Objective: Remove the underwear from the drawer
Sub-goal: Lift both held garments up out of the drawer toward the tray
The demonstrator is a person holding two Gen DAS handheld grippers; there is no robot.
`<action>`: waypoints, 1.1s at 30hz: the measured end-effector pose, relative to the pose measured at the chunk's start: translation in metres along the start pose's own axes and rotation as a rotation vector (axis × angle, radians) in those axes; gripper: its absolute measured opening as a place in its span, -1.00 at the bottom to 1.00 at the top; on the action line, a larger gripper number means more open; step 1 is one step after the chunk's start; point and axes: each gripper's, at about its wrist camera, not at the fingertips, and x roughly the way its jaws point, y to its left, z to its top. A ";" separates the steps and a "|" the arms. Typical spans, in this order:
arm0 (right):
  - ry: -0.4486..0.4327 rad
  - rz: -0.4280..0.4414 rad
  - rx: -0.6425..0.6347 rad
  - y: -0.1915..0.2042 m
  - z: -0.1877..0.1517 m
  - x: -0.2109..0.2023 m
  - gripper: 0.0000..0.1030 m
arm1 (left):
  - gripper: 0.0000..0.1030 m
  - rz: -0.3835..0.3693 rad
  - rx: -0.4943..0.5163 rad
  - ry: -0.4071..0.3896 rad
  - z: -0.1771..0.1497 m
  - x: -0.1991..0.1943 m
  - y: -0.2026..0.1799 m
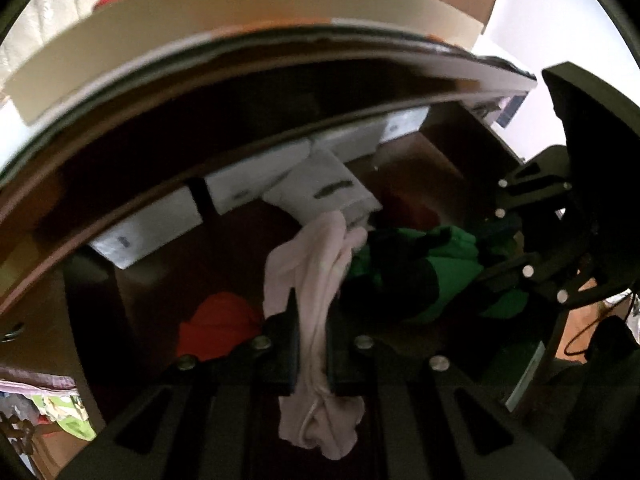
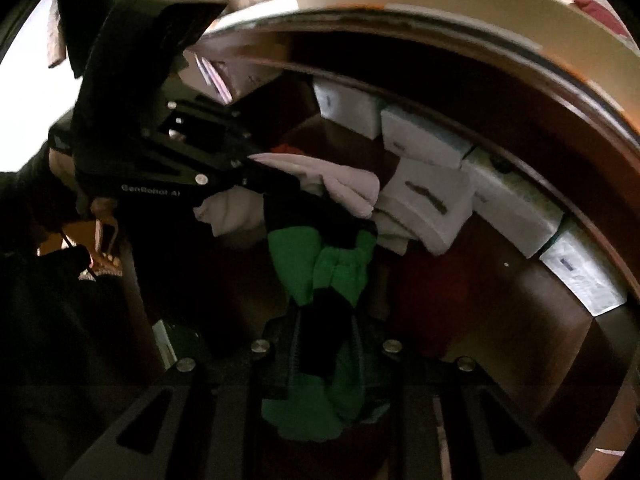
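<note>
In the left wrist view my left gripper [image 1: 312, 332] is shut on a pale pink underwear piece [image 1: 316, 272], which hangs from the jaws and bunches below them. To the right lies green and black underwear [image 1: 448, 268], with my right gripper [image 1: 500, 276] reaching into it from the side. In the right wrist view my right gripper [image 2: 326, 344] is shut on that green and black underwear [image 2: 336, 268], lifted above the floor of the dark wooden drawer [image 2: 520, 304]. The left gripper [image 2: 250, 168] shows at upper left, holding the pink piece [image 2: 344, 184].
Several white boxes [image 1: 256, 188] [image 2: 424, 140] line the back of the drawer. A red garment [image 1: 216, 328] lies on the drawer floor [image 1: 408, 164] at the left. The dresser top [image 1: 240, 12] overhangs above. A lower drawer with colourful clothes [image 1: 60, 408] shows at bottom left.
</note>
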 end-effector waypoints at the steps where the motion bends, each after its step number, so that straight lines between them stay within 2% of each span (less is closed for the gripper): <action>1: -0.013 -0.001 0.006 -0.001 0.000 -0.002 -0.56 | -0.87 0.007 0.000 -0.016 -0.001 -0.004 0.001; 18: -0.155 0.013 -0.004 0.004 -0.003 -0.026 -0.56 | -0.87 0.064 -0.001 -0.194 -0.012 -0.039 0.005; 23: -0.195 0.016 -0.011 0.006 0.000 -0.025 -0.56 | -0.87 0.049 -0.016 -0.231 -0.015 -0.046 0.006; 33: -0.258 0.013 0.000 0.005 -0.008 -0.039 -0.56 | -0.87 0.089 -0.016 -0.289 -0.018 -0.053 0.001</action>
